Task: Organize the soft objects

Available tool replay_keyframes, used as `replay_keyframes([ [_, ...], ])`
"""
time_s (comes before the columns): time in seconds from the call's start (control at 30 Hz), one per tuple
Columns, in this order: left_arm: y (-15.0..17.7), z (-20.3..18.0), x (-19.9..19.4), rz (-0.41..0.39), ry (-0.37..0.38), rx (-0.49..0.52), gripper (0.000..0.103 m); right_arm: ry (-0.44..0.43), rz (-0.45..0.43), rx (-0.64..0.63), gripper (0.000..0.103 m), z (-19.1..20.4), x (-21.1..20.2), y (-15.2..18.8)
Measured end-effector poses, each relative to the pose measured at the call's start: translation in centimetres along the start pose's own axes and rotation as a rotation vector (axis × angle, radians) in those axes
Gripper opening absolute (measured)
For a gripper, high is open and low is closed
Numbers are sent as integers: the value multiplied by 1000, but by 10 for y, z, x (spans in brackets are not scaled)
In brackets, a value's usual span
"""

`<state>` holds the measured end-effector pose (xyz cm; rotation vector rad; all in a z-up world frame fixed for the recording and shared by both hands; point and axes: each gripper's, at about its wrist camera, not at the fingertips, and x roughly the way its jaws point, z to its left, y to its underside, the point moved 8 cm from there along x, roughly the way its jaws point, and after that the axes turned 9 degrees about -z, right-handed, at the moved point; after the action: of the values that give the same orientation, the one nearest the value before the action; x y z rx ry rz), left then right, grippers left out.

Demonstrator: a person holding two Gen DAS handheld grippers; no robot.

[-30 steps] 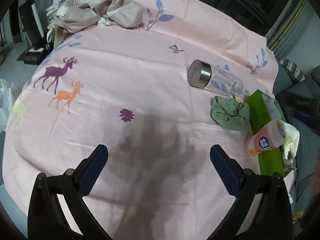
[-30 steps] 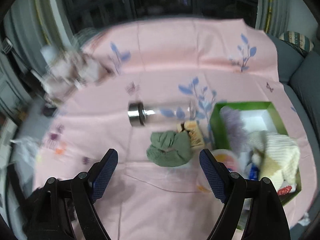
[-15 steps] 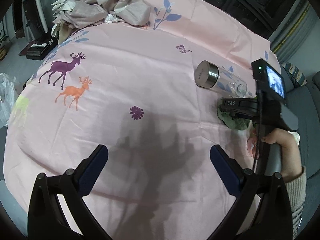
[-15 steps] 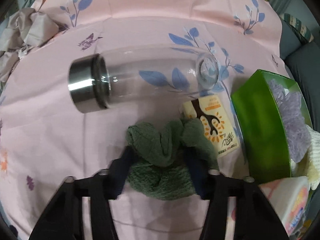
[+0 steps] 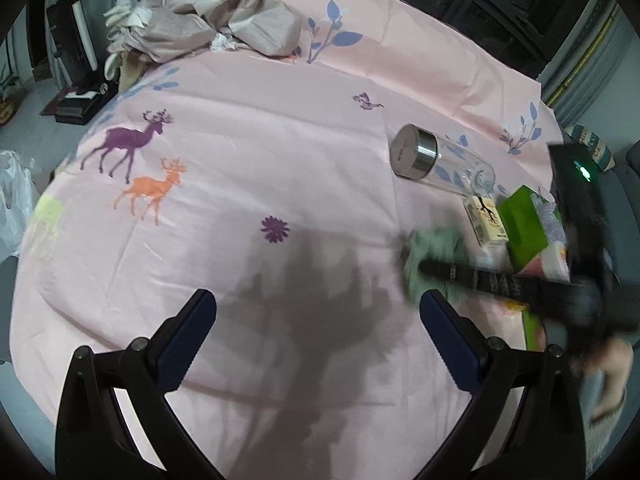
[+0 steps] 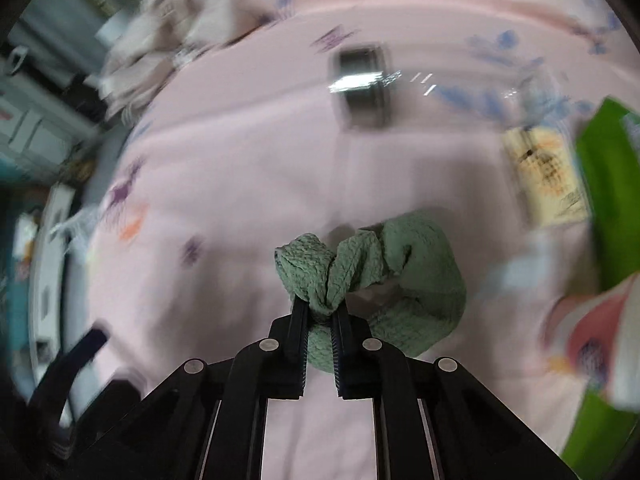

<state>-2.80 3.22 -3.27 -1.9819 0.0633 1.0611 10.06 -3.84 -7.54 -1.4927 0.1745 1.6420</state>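
1. The right gripper [image 6: 320, 312] is clamped on a bunched fold of the crumpled green knitted cloth [image 6: 400, 276]; its black ribbed fingers [image 6: 298, 320] pinch the fabric near their tips, and the rest of the cloth sags toward 3 o'clock, seemingly just off the sheet.
2. The left gripper [image 5: 316, 320] hangs spread wide over bare sheet, holding nothing; its blue-padded fingers [image 5: 184, 336] stand well apart.
3. The pink cotton sheet printed with deer and leaves [image 5: 248, 152] looks smooth, with light creases.
4. At 12 o'clock from the cloth lies a clear glass bottle with a brushed steel cap [image 5: 436, 164] on its side; at 2 o'clock, a small flat yellow carton [image 6: 546, 176].
5. At 3 o'clock stands the green cardboard box [image 5: 524, 220], already holding a fuzzy lilac item; a pink-and-white piece sits at its near edge.
6. I judge the task partly done: some soft things are boxed, the green cloth is gripped but not yet in, and a heap of beige satin fabric [image 5: 208, 24] waits at 11 o'clock.
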Motion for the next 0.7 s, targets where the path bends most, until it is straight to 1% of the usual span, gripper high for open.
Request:
replay_keyframes([
  [0.1, -2, 3, -2, -20, -24, 7, 99, -61, 49, -33, 12, 19, 2, 18],
  [0.17, -3, 6, -4, -22, -28, -2, 99, -58, 65, -39, 12, 20, 0, 23],
  [0.23, -2, 9, -4, -15, -18, -14, 99, -43, 47, -60, 16, 18, -4, 21],
  [0.27, -2, 9, -4, -11, -13, -18, 99, -32, 38, -55, 26, 14, -7, 20],
  [0.3, -1, 9, -4, -7, -10, -21, 99, -30, 32, -54, 42, 14, -9, 20],
  [0.37, 0, 9, -2, 2, -4, -27, 99, -15, -16, -54, 59, 11, -23, 16],
  [0.4, 1, 7, -2, 6, 2, -30, 99, 6, -37, -58, 62, 9, -28, 13],
  [0.47, 3, 5, -1, 16, 15, -33, 99, 18, -73, -63, 64, 6, -40, 8],
  [0.53, 7, 1, 2, 32, 24, -33, 99, -5, -106, -45, 66, 3, -51, 3],
  [0.57, 9, -1, 4, 46, 36, -33, 97, -19, -114, -31, 67, 3, -52, 2],
  [0.63, 16, -6, 11, 83, 60, -41, 93, -58, -107, 9, 67, 1, -47, 2],
  [0.7, 24, -11, 19, 126, 83, -47, 88, -82, -67, 32, 67, 2, -33, 6],
])
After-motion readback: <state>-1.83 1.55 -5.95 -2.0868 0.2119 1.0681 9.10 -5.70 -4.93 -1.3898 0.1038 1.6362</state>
